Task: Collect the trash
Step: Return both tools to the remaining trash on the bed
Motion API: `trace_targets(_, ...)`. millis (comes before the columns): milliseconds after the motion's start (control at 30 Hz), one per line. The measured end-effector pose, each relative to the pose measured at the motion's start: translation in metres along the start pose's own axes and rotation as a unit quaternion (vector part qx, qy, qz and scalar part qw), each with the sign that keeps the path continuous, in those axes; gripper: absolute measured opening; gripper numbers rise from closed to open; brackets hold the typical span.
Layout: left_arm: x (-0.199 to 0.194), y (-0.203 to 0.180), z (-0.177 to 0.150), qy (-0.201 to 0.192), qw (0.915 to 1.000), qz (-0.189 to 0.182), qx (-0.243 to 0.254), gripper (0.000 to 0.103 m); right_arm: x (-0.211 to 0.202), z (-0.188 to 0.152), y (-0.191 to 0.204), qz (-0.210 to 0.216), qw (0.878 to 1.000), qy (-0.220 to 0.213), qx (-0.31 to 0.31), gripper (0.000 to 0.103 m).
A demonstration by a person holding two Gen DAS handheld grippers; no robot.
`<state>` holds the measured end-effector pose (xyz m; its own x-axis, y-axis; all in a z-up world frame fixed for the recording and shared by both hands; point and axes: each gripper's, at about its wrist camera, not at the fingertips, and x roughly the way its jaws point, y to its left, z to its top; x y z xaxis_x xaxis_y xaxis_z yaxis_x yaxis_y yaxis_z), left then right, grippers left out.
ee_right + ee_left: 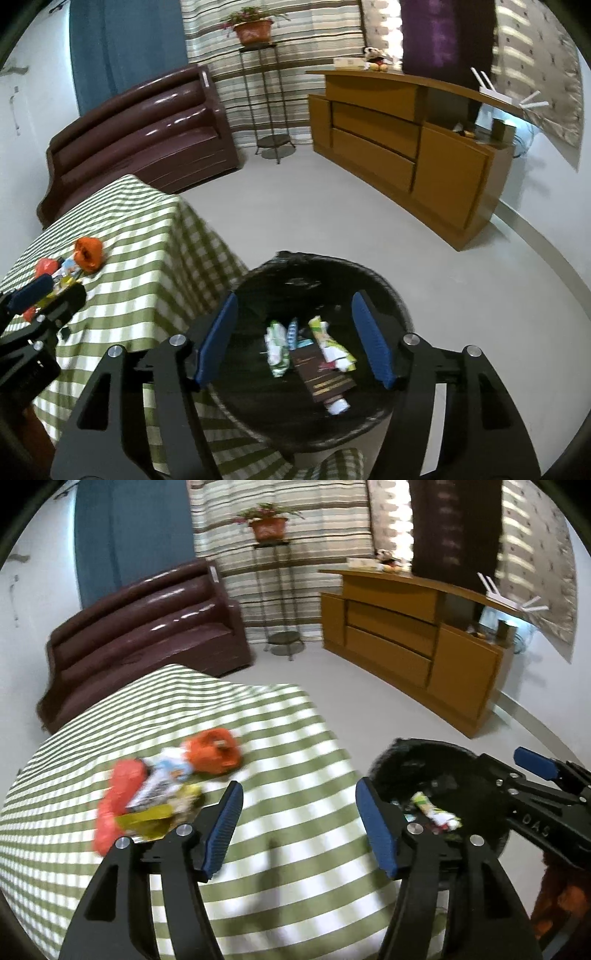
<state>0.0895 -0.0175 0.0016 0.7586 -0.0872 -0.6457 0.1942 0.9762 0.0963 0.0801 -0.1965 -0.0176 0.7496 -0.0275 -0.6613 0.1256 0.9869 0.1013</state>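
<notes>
The trash pile (147, 797) on my green-checked table (295, 775) is smeared by blur; I can make out orange plastic, a pale wrapper and a yellow packet, little more. My left gripper (299, 827) tilts down over the cloth just right of the pile, jaws apart with nothing between them. My right gripper (293, 339) tilts down above the black-lined bin (399, 314) beside the table, jaws apart and empty, with wrappers (314, 347) lying on the bin's bottom.

Both wrist views angle down, sharing the bin (317, 280) and checked table (295, 849)
</notes>
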Motion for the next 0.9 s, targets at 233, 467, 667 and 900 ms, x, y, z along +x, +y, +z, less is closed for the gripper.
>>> trace_targets(233, -0.022, 0.054, -0.015, -0.003, 0.998, 0.056, -0.028, 0.066, -0.004, 0.002, 0.046, 0.032, 0.999, 0.0, -0.034, 0.063)
trace_targets(467, -0.038, 0.115, -0.038, 0.004, 0.9926, 0.1, -0.068, 0.066, -0.009, 0.0, 0.104, 0.07, 0.995, 0.004, -0.075, 0.063)
trace_targets(667, -0.048, 0.159, -0.055, 0.009, 0.9855, 0.137, -0.1, 0.07, -0.009, -0.008, 0.155, 0.1, 0.989, 0.011, -0.109, 0.068)
trace_targets(900, -0.058, 0.194, -0.072, 0.014, 0.9794, 0.157, -0.126, 0.07, -0.006, -0.017, 0.208, 0.127, 0.981, 0.024, -0.142, 0.069)
